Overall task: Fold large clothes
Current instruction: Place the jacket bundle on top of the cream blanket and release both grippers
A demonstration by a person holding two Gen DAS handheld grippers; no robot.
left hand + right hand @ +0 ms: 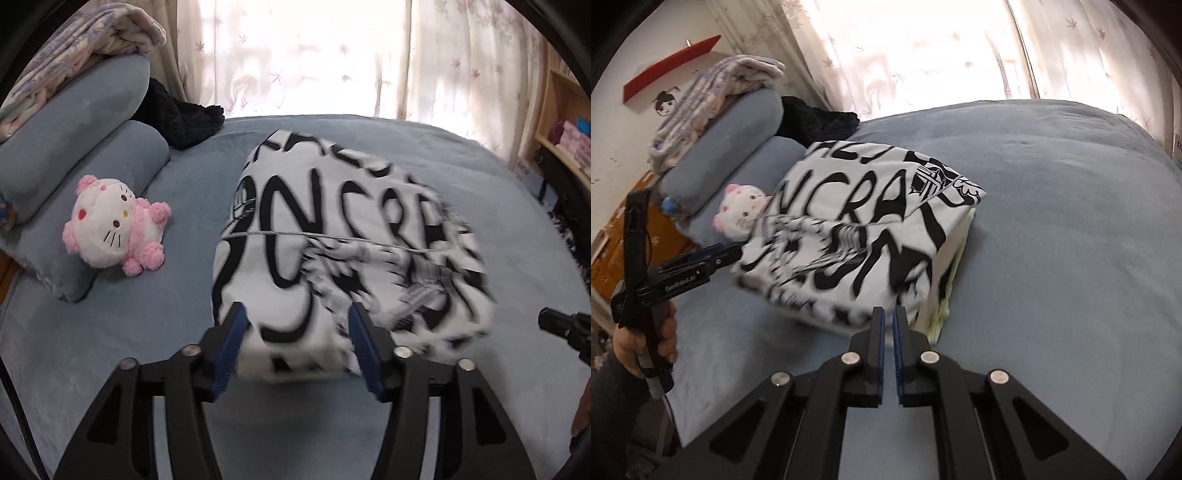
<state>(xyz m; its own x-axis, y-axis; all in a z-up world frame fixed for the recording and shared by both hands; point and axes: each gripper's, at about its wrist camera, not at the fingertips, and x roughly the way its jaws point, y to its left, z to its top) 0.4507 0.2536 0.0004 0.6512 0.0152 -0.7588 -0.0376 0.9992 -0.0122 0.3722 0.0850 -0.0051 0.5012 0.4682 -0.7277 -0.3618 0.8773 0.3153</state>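
A white garment with big black lettering (332, 251) lies folded into a thick bundle on the blue bed (110, 350); it also shows in the right wrist view (864, 236). Parts of it are motion-blurred. My left gripper (295, 317) is open, its blue pads either side of the garment's near edge. It appears from the side in the right wrist view (731, 253), at the garment's left edge. My right gripper (887, 317) is shut, its tips at the garment's near corner; whether cloth is pinched is not clear. Its black tip shows at the left wrist view's right edge (546, 319).
A pink and white plush cat (114, 225) lies left of the garment beside blue pillows (74, 155). A patterned blanket (81, 44) and a black fluffy item (184, 118) lie at the head. Curtains (303, 51) hang behind; wooden shelves (561, 125) stand on the right.
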